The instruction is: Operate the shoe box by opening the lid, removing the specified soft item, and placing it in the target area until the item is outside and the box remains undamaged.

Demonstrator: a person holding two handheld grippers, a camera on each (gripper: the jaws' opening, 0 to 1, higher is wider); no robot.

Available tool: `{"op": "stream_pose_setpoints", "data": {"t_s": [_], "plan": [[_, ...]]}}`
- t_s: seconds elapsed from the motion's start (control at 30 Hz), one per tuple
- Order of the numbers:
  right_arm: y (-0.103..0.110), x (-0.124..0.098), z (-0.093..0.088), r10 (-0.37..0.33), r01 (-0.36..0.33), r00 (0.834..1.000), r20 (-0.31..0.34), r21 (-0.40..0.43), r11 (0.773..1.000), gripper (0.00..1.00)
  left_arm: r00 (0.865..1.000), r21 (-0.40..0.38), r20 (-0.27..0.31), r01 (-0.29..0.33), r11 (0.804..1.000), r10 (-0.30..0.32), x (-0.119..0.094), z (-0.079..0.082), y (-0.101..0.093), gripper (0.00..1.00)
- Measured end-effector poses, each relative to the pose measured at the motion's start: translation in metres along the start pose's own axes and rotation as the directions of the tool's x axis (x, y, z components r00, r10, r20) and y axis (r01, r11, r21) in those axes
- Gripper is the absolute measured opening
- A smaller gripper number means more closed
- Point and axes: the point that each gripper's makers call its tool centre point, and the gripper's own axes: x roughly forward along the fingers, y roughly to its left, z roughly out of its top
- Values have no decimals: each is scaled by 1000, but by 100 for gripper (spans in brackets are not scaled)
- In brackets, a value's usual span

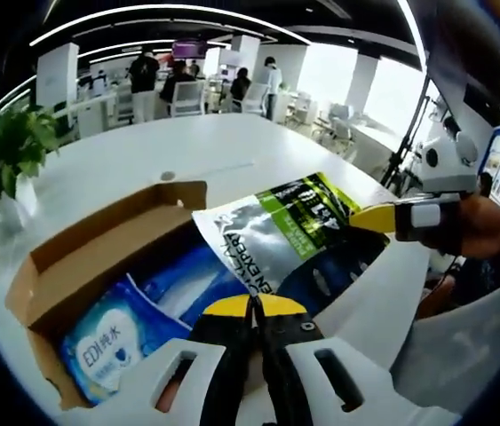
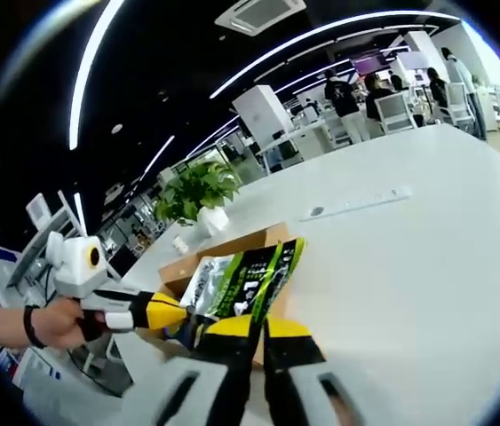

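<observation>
The brown shoe box [image 1: 54, 266] lies open on the white table [image 1: 232, 151], its flap [image 1: 156, 200] folded back. A silver and green soft pouch [image 1: 276, 231] hangs tilted over the box's near end. My right gripper [image 1: 376, 218], held by a hand, comes in from the right and is shut on the pouch's edge. In the right gripper view the pouch [image 2: 245, 280] rises from my right gripper [image 2: 257, 327]. My left gripper [image 1: 255, 306] is shut, its tips right at the pouch's lower edge. The left gripper [image 2: 174, 313] points at the box [image 2: 232, 244] from the left.
Blue soft packs [image 1: 107, 342] lie inside the box. A potted plant [image 1: 10, 151] stands at the table's left end, also the plant [image 2: 201, 191]. A thin strip [image 2: 356, 204] lies on the table [image 2: 427, 231]. People and chairs stand far behind.
</observation>
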Motion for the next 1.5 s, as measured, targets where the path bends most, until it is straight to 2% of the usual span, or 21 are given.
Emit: {"op": "stream_pose_setpoints", "data": {"t_s": [0.57,0.9,1.5], "plan": [[-37,-35,2,-43,43,999,15,22,999,0,999,27,-4,51,998,-51,26,9,-42,0],[-51,-46,-5,-54,54,998,9,26,998,0,998,20,-15,66,998,-65,38,4,-56,0],[-85,-65,-7,-84,83,996,8,51,995,0,995,38,-27,96,995,-95,63,13,-82,0]]}}
